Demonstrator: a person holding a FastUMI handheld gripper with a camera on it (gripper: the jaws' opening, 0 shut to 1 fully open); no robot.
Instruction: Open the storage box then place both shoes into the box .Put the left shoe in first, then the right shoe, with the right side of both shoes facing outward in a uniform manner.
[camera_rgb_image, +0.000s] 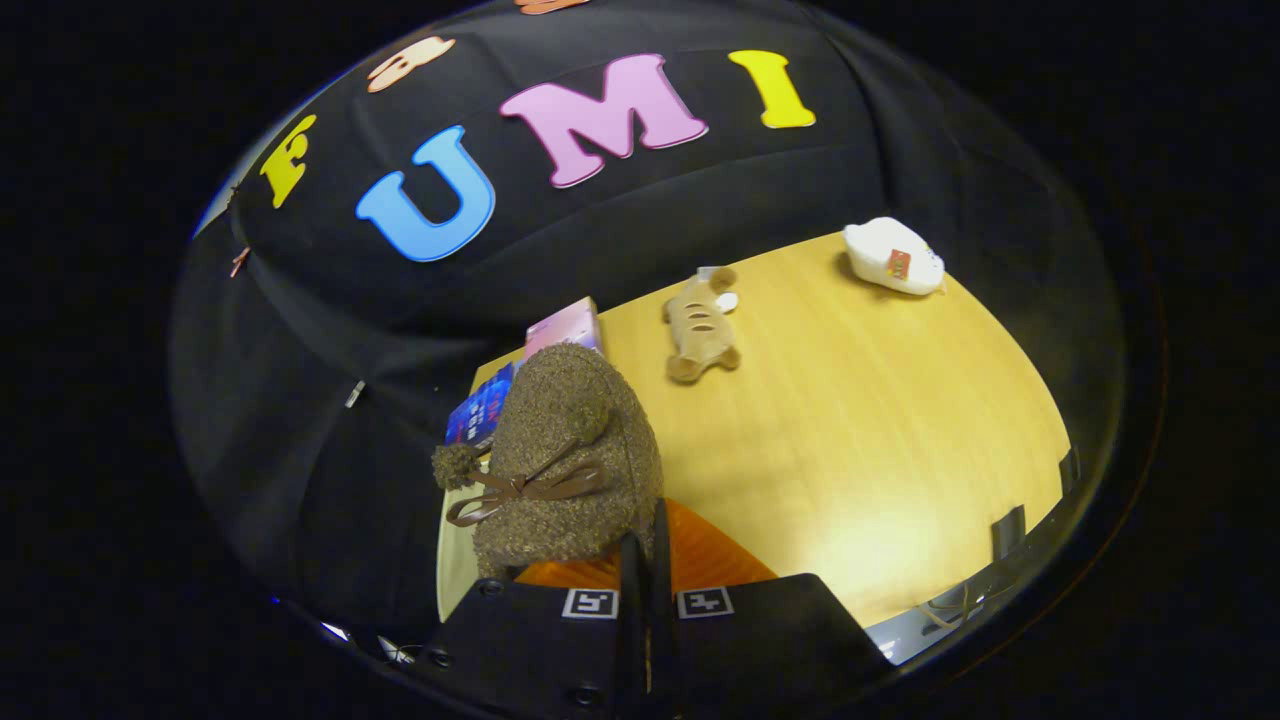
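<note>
Fingers apparently pinch the fuzzy shoe near table's edge.

The tongs carry square coded markers and round screws.

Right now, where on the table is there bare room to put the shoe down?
The tongs are shut on the shoe. The widest bare patch of table lies ahead, bordered by the plush toy and the white pouch. It is crowded beside the shoe, where the boxes stand.
</note>
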